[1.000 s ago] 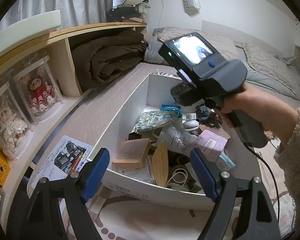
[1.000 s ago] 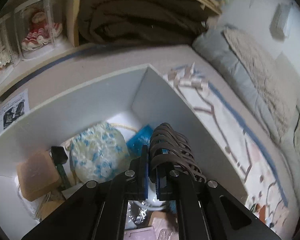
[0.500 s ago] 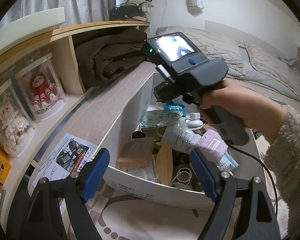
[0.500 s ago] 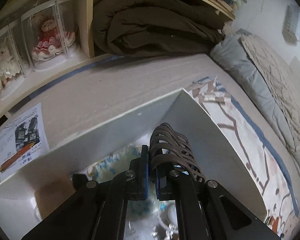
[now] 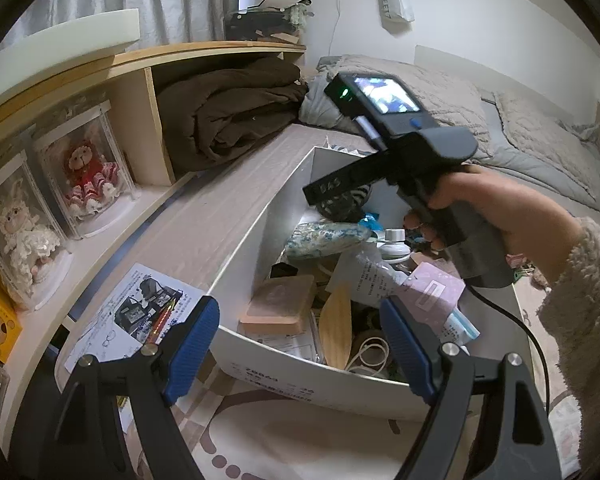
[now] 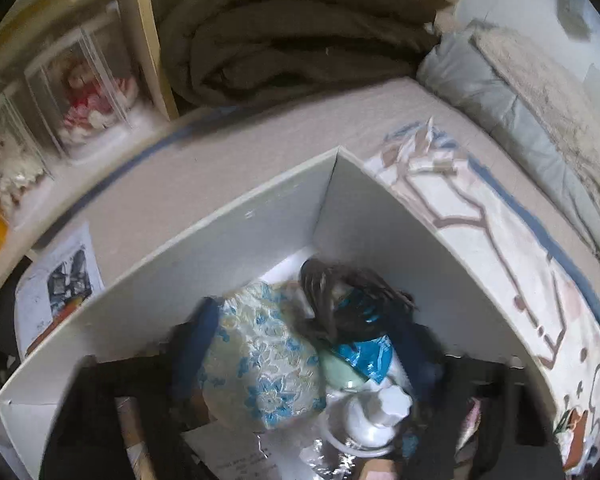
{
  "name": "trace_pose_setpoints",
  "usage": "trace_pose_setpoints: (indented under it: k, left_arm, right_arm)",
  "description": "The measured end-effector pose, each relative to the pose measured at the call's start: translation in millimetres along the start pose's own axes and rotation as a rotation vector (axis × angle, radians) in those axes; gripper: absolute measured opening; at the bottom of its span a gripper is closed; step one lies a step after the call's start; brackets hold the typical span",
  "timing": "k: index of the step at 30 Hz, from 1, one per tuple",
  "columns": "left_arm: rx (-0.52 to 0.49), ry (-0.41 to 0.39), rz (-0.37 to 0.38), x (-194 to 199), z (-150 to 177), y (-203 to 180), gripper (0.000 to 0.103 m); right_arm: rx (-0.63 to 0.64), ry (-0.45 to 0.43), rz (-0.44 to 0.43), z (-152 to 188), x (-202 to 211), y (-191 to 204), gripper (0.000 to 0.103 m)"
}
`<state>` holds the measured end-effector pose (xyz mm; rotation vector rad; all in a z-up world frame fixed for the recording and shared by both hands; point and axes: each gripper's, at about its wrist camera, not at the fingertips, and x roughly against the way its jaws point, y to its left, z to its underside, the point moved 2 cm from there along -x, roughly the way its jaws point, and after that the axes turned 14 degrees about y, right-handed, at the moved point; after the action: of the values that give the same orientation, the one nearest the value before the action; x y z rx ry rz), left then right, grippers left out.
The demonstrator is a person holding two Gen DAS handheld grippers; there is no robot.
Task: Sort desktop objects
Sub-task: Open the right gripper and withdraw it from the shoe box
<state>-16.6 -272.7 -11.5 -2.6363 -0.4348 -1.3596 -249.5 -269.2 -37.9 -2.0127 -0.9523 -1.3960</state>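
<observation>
From the left wrist, the left tongs [image 5: 296, 344] stand wide with nothing between them. They hover at the near wall of a big white box [image 5: 260, 232]. The box sits on the surface [image 5: 204, 220] beside a shelf [image 5: 148, 136]. The box is full of small things. A tan block [image 5: 282, 304] lies near the front. Next to it is a wooden leaf shape [image 5: 338, 330] and a white cord [image 5: 370, 350]. A pink packet [image 5: 432, 296] and a clear bag with writing [image 5: 370, 278] lie to the right. A blue flower pouch [image 5: 328, 236] and a white bottle cap [image 5: 394, 236] sit farther back. A hand [image 5: 484, 208] holds the right tool [image 5: 400, 152] over the far end of the box. A paper sheet [image 5: 140, 312] lies on the surface left of the box. On the shelf are two dolls in clear cases [image 5: 86, 172] and a folded brown blanket [image 5: 236, 116].

From the right wrist, the picture is blurry. The right tongs [image 6: 304, 352] are opening, and their blue pads look far apart. A dark brown hair clip [image 6: 340, 292] lies loose in the far corner of the box [image 6: 380, 216], on top of a shiny blue wrapper [image 6: 366, 356]. The pads do not touch it. The flower pouch [image 6: 260, 360] lies left of it, and a white bottle [image 6: 376, 416] sits below.
</observation>
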Motion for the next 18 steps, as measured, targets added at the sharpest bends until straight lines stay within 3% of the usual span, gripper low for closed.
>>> trace_pose_setpoints:
  k: [9,18]
  left_arm:
    - [-0.008,-0.006,0.005,1,1,-2,0.083]
    - [-0.003,-0.008,0.005,2,2,-3,0.083]
  right_arm:
    - [-0.004,-0.004,-0.036,6,22,-1,0.086]
    - [0.058,-0.010,0.019,32,30,6,0.086]
